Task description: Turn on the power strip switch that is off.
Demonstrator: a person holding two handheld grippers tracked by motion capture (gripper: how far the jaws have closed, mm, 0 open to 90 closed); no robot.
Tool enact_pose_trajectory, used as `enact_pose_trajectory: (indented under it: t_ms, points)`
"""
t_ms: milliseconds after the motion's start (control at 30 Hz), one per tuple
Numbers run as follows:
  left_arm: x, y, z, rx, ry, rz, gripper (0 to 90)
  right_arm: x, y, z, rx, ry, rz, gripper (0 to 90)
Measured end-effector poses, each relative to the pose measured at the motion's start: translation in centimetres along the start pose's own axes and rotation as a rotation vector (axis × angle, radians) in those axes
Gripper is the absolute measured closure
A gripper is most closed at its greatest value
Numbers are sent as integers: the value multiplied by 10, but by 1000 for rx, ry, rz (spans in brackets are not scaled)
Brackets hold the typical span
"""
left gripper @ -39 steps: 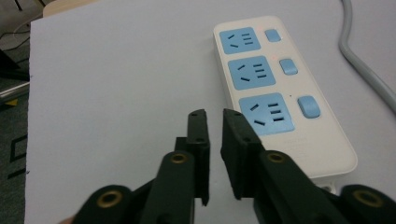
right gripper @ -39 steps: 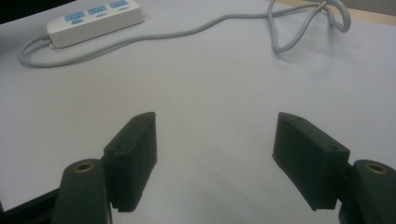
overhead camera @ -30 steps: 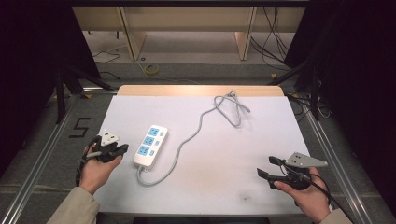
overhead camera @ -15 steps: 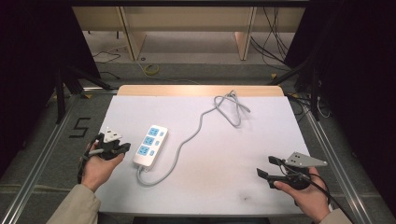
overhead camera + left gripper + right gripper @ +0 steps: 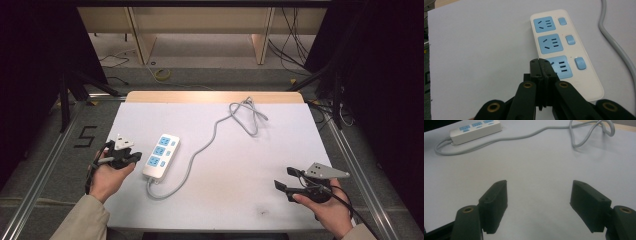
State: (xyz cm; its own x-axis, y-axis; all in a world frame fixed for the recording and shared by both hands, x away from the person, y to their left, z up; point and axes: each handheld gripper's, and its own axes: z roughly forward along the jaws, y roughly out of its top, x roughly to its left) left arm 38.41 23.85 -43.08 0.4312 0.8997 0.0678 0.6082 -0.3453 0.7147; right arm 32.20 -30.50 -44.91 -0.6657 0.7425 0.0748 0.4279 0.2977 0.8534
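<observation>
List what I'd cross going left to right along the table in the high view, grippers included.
left gripper, jaws shut → power strip, white with blue sockets → grey cable with its loop toward the far edge → right gripper, jaws open.

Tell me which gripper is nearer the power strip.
Left. The left gripper sits shut right beside the power strip; the right gripper is open, far across the table.

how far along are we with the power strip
Nothing looks done yet: the power strip lies on the table, cord loose. In hand: the shut left gripper points at its nearest socket. Left: any contact; the open right gripper waits apart, empty.
</observation>
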Motion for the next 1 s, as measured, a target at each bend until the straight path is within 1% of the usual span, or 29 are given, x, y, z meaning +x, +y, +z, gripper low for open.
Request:
enact_pose_trajectory:
  t_ms: [433, 633, 800, 867, 1000]
  points:
    - [-3, 7, 2, 21, -6, 4, 897, 0, 0, 0, 1, 2, -4, 303]
    - [-6, 11, 3, 43, -9, 23, 897, 0, 0, 1, 1, 3, -4, 303]
    - [-7, 14, 4, 51, -5, 29, 898, 0, 0, 1, 2, 3, -4, 303]
    - [-8, 15, 5, 53, -8, 24, 898, 0, 0, 1, 2, 3, -4, 303]
    - [-9, 18, 5, 69, -12, 35, 898, 0, 0, 1, 2, 2, -4, 303]
